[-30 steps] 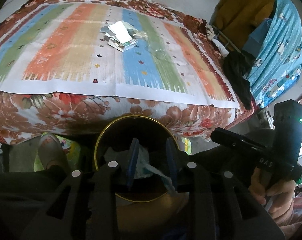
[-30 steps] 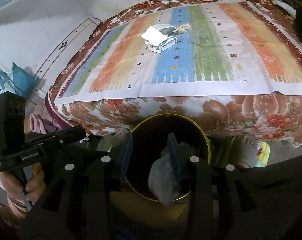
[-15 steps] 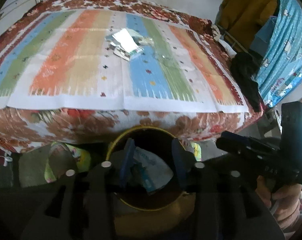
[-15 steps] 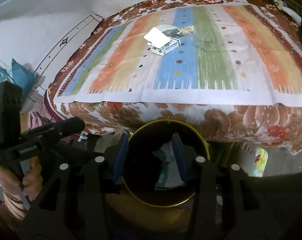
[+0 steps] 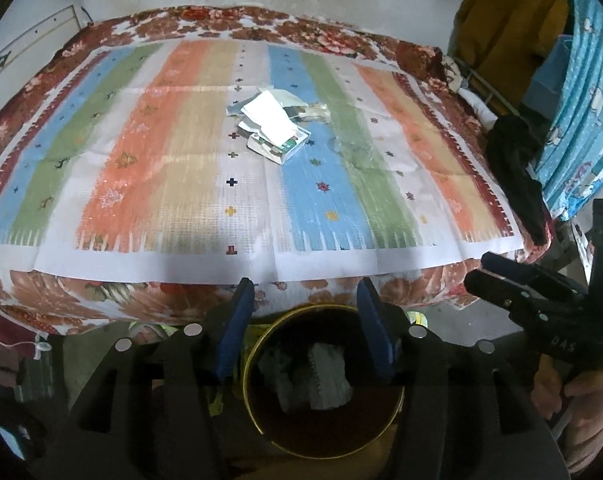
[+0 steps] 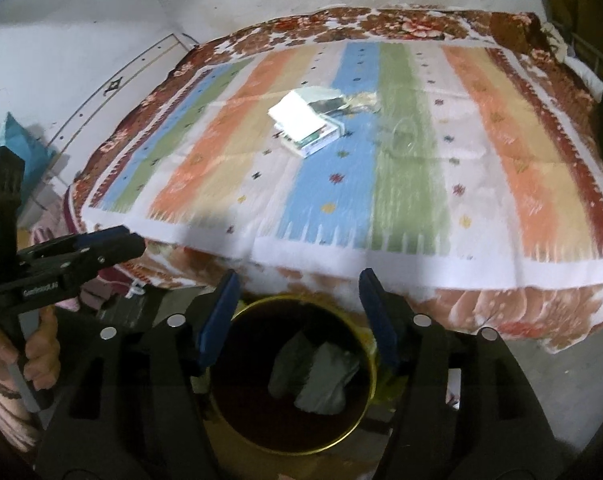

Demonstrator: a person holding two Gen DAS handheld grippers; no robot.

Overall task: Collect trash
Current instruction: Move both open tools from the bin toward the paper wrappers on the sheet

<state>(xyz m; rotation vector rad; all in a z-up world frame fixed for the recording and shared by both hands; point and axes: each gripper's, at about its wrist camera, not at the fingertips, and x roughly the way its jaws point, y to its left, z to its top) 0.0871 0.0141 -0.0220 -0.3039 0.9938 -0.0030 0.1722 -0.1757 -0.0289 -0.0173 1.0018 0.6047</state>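
A dark bin with a gold rim (image 5: 257, 344) (image 6: 367, 344) stands on the floor at the bed's near edge, with crumpled pale trash (image 5: 321, 376) (image 6: 317, 376) inside. My left gripper (image 5: 305, 292) is open and empty above the bin. My right gripper (image 6: 297, 284) is open and empty above it too. A pile of paper and a small box (image 5: 273, 124) (image 6: 305, 122) lies in the middle of the striped mat, far ahead. A clear plastic piece (image 5: 353, 148) (image 6: 401, 136) lies to its right.
The striped mat (image 5: 181, 160) covers a floral bed (image 5: 61, 292). A black cloth (image 5: 513, 168) hangs off the bed's right side, with a blue curtain (image 5: 581, 100) behind. The other gripper and hand show at the right (image 5: 541, 320) and left (image 6: 41, 272).
Both grippers have opened wider and lifted, tilting up toward the bed. The trash they held now lies in the bin.
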